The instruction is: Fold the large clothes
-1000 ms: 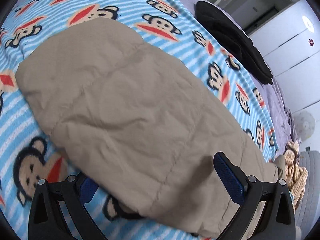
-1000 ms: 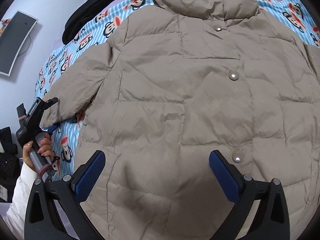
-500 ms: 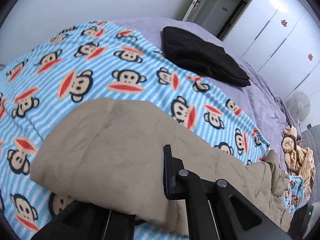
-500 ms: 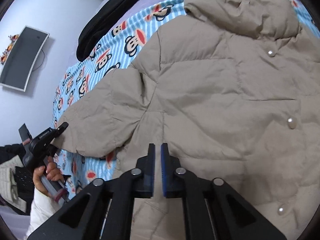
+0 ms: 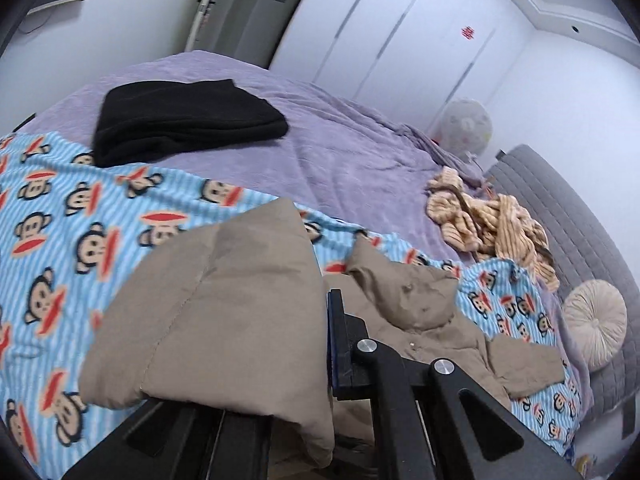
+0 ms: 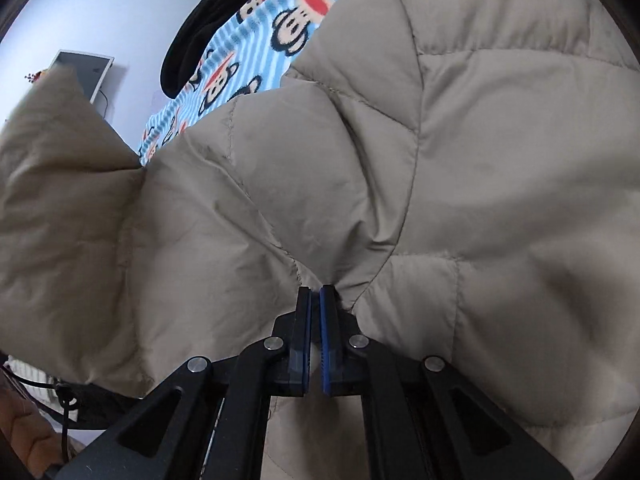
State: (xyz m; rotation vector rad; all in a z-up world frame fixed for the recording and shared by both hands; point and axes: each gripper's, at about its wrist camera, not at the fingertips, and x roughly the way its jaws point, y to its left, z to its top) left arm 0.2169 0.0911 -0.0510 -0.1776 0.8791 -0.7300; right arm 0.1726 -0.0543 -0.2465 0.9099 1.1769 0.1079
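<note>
A beige quilted puffer jacket (image 6: 460, 152) lies on a blue monkey-print blanket (image 5: 60, 216) on the bed. My left gripper (image 5: 320, 344) is shut on the jacket's sleeve (image 5: 224, 312) and holds it lifted above the blanket; the sleeve drapes over and hides the left finger. The jacket's collar and body (image 5: 408, 300) lie beyond it. My right gripper (image 6: 315, 304) is shut on a pinch of the jacket's fabric near the side seam. The raised sleeve also shows at the left of the right wrist view (image 6: 60, 168).
A folded black garment (image 5: 184, 120) lies on the purple bedspread (image 5: 340, 152). A tan striped garment (image 5: 492, 224) lies crumpled near the grey headboard (image 5: 560, 208), beside a round cushion (image 5: 596, 324). White wardrobes (image 5: 400, 40) stand behind the bed.
Both grippers went from open to shut on the jacket. The left one has lifted the sleeve off the blanket, and the right one has pinched the body fabric.
</note>
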